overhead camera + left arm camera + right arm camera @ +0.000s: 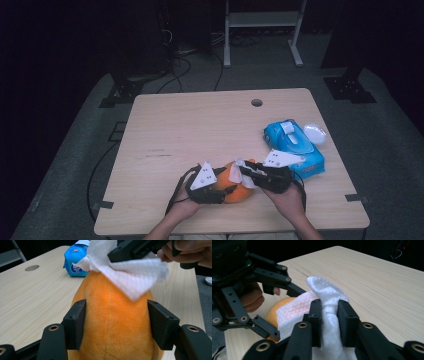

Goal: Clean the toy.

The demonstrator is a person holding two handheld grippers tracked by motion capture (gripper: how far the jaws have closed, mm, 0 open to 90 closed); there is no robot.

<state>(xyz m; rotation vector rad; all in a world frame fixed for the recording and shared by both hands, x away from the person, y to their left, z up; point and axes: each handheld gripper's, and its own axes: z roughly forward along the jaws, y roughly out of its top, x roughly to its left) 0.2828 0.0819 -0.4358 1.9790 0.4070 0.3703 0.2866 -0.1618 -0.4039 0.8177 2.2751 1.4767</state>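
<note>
Wooden worktop (200, 130) — my left hand-held gripper (220, 192) clamps the orange plush toy (112, 322) steady. Right hand-held gripper (329, 315) pinches a white tissue (327, 297) — wiping it.

1. You work at a pale wood-grain surface (200, 125) with rounded corners and a round cable hole (257, 102) near its far edge.
2. An orange plush toy (235, 187) lies on it close to your near edge, a little right of the middle.
3. A blue pack of wipes (295, 145) lies to your right, just beyond the toy.
4. A small round clear lid (315, 133) sits just beside the pack, near the right edge.
5. The left half and far half of the surface carry only faint dark marks (159, 154).
</note>
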